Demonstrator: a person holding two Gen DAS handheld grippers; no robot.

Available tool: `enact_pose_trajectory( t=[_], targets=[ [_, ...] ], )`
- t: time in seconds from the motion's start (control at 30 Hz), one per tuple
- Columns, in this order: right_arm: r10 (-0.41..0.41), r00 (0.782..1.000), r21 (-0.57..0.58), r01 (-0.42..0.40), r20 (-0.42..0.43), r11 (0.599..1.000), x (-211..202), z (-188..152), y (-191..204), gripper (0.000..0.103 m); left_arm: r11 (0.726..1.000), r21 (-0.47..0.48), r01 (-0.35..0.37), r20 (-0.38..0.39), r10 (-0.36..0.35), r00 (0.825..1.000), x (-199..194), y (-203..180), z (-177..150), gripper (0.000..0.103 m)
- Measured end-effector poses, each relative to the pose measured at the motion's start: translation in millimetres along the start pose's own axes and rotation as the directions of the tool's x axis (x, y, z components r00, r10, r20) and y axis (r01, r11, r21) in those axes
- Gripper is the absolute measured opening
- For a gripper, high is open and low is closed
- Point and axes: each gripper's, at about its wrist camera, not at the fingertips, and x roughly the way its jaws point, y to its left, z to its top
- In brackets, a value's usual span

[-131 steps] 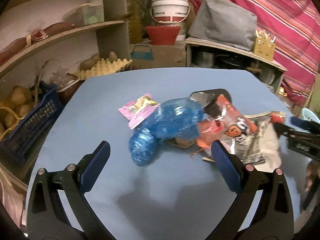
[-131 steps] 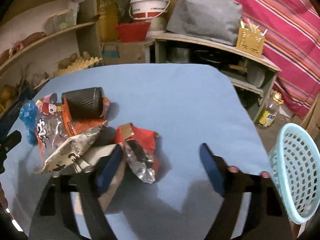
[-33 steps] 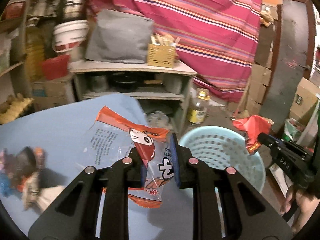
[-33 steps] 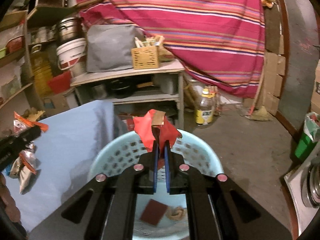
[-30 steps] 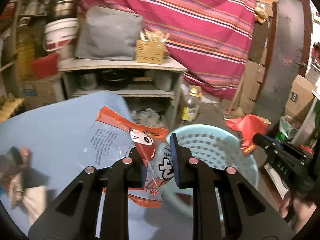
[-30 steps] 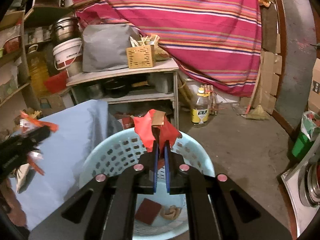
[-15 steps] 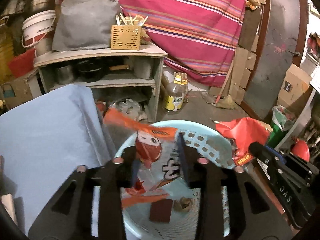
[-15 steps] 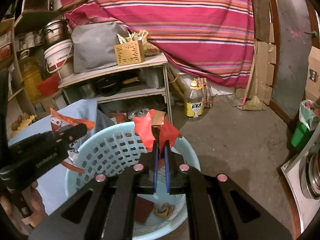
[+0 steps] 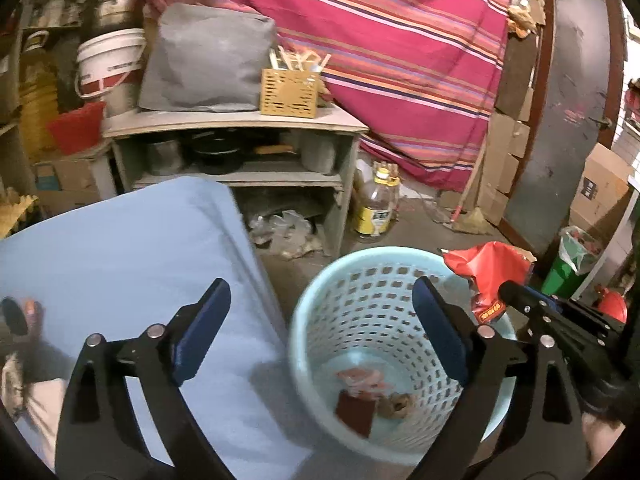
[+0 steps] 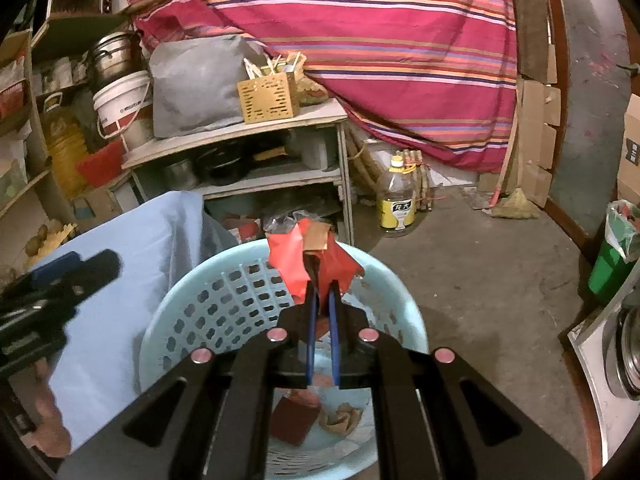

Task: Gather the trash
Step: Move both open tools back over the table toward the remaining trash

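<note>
My left gripper [image 9: 320, 285] hangs above the edge of the blue-clothed table [image 9: 120, 260] and the pale blue basket [image 9: 308, 320], its jaws opening wide with nothing between them. An orange and white snack bag [image 9: 360, 378] lies in the basket beside a dark red piece [image 9: 354, 410] and a brown crumple [image 9: 398, 402]. My right gripper [image 10: 320, 280] is shut on a crumpled red wrapper [image 10: 292, 264] over the basket [image 10: 172, 316]. In the left wrist view the right gripper [image 9: 520, 296] holds that wrapper [image 9: 488, 268] above the far rim.
More trash [image 9: 16, 320] lies on the table at the left edge. Behind the basket stand a wooden shelf [image 9: 240, 120], an oil bottle [image 9: 376, 208] on the concrete floor and a green bin [image 10: 612, 260] at the right.
My left gripper has opened, and the orange and white snack bag has dropped from it into the basket. The right gripper still holds the red wrapper over the basket.
</note>
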Motion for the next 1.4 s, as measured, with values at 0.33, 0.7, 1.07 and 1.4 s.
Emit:
enact_pose_trajectory(
  t=[0.33,0.7,1.07,1.4],
  targets=[
    [-0.056,0.996,-0.016,0.055,-0.067,0.998,15.8,-6.5,23.6,0.067,0.995,-0.031,-0.097,0.049,0.098,0.994,-59.3,59.5,-12.7,0.097],
    [-0.079,0.997,-0.03,0.079,0.002,0.996,1.8,0.3,71.6,0.082,0.945,-0.093,-0.314,0.058,0.32,0.946,-130.9,169.6,-37.7,0.097],
    [-0.026,0.999,-0.098,0.029,0.03,0.995,-4.9,-7.2,164.6,0.089,0.888,-0.191,-0.419,-0.008,0.425,0.905,-159.2,268.7,-70.5,0.098],
    [-0.029,0.999,-0.275,0.035,0.028,0.961,-1.6,-31.3,252.0,0.089,0.866,-0.228,-0.445,-0.078,0.439,0.895,-164.0,329.9,-97.5,0.098]
  ],
)
